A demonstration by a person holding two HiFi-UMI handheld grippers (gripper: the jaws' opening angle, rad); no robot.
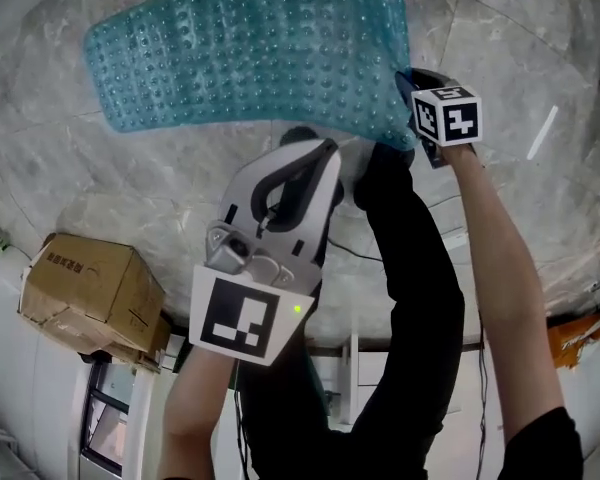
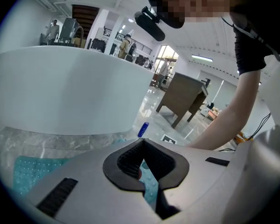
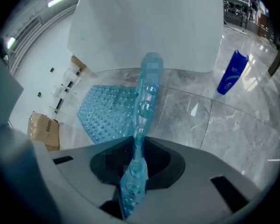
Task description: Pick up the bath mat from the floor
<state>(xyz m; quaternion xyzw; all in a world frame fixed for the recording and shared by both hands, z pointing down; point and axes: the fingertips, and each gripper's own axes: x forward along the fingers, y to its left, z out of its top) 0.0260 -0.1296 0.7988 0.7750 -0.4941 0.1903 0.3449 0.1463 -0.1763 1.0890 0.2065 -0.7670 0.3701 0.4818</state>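
Right gripper (image 1: 417,90) has its jaws clamped on 1 short edge of the bath mat (image 1: 250,48), so that end is raised while the far end looks to rest on the floor (image 1: 500,58). Left gripper (image 2: 143,146) waits beside the near edge, jaws together, nothing pinched that we can see. White tub (image 2: 70,92) behind, blue bottle (image 3: 232,78) and cardboard box (image 1: 85,293) well apart, so nothing blocks the lift
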